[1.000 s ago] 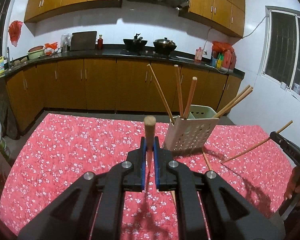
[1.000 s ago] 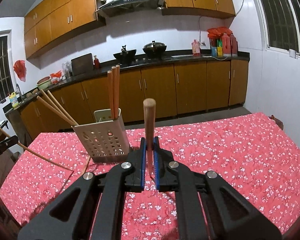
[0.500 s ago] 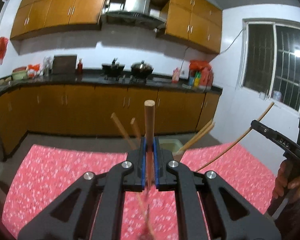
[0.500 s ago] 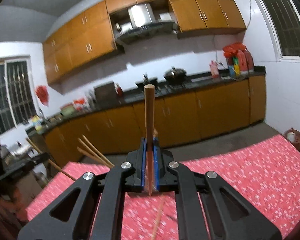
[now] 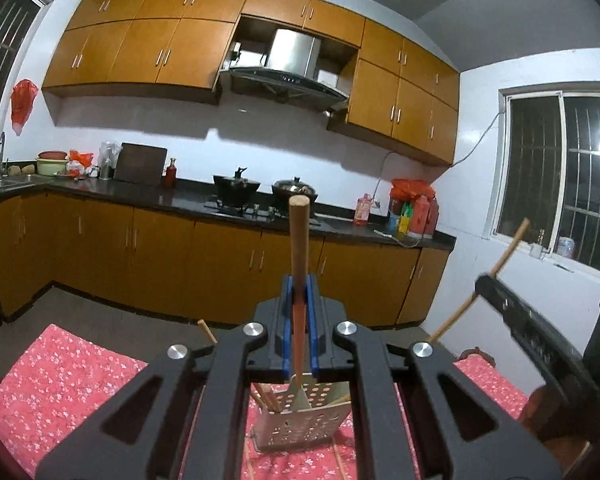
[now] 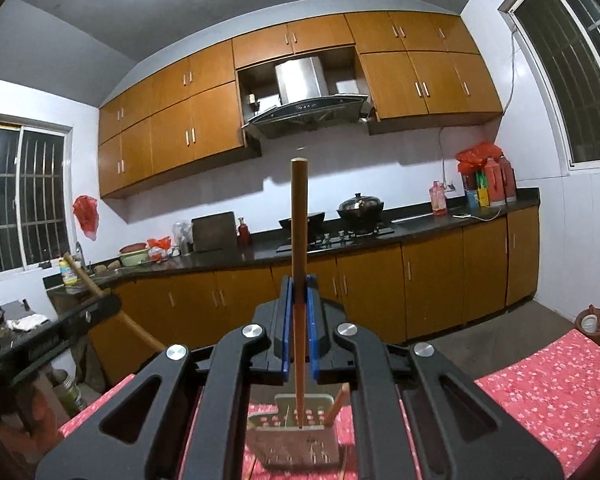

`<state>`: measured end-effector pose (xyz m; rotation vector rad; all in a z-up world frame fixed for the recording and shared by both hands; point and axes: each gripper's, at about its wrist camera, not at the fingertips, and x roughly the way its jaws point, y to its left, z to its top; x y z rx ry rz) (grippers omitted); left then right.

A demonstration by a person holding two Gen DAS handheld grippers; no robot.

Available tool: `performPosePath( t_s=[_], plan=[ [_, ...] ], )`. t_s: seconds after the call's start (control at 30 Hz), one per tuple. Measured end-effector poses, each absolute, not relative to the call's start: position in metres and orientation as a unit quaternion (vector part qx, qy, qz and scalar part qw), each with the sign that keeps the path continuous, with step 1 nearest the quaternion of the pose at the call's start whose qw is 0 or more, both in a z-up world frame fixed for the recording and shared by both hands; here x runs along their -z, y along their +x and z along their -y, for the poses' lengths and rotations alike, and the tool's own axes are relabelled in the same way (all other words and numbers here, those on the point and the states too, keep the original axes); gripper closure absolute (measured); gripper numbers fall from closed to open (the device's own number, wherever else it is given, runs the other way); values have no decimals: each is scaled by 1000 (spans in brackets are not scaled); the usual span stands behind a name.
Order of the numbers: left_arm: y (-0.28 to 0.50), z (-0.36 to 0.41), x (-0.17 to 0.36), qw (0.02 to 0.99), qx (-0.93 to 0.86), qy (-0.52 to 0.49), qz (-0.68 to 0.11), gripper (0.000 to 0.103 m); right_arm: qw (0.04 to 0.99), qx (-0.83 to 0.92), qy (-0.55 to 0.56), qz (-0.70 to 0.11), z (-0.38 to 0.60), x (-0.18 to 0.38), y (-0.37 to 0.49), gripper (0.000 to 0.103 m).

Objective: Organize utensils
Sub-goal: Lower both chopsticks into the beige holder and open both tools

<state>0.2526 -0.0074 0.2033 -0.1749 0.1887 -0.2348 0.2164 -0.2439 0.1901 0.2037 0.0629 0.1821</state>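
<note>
Left wrist view: left gripper [image 5: 299, 300] clamps a wooden chopstick [image 5: 299, 240] between its blue pads [image 5: 286, 320], stick upright at frame centre, lower tip over the perforated utensil holder [image 5: 300, 420] at bottom centre. Holder stands on a table with red floral cloth [image 5: 60, 380] and has more chopsticks [image 5: 266, 396] in it. Right gripper [image 5: 520, 320] shows at right edge, blurred, gripping another stick [image 5: 508, 248] that slants up-right. Background: orange upper cabinets [image 5: 140, 48], range hood [image 5: 288, 72] top centre, dark counter [image 5: 140, 192] with two pots [image 5: 236, 188], barred window [image 5: 560, 168] at right.

Right wrist view: right gripper [image 6: 299, 304] closed on its own chopstick [image 6: 299, 220], vertical at centre, tip down inside the holder [image 6: 296, 432] at bottom centre. A second stick [image 6: 338, 404] leans in the holder's right side. Red cloth [image 6: 540, 392] visible lower right. Left gripper [image 6: 60, 328] at left edge with its stick [image 6: 84, 276] angled up-left. Sink area [image 6: 100, 268] and window [image 6: 24, 196] at left, pot [image 6: 360, 208] on stove, bottles [image 6: 488, 180] at counter's right end.
</note>
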Motion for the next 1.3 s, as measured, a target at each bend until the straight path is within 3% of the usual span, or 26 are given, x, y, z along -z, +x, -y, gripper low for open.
performPosePath(
  t_s=[0.67,0.87,1.13,1.3],
  plan=[
    [298,17,-151,979,121,-79,-142,95,984,-107,94,-106,225,-144,259,94],
    [290,13,-154,979,125,-83,-140,93,986,-109,83,-96,224,-153,242,75],
    [261,-4,-163,980,114,-95,-132,84,987,-100,85,-91,246,-159,205,71],
    [236,-21,-139,978,94,-92,-163,79,982,-71,81,-152,267,-120,187,70]
  ],
)
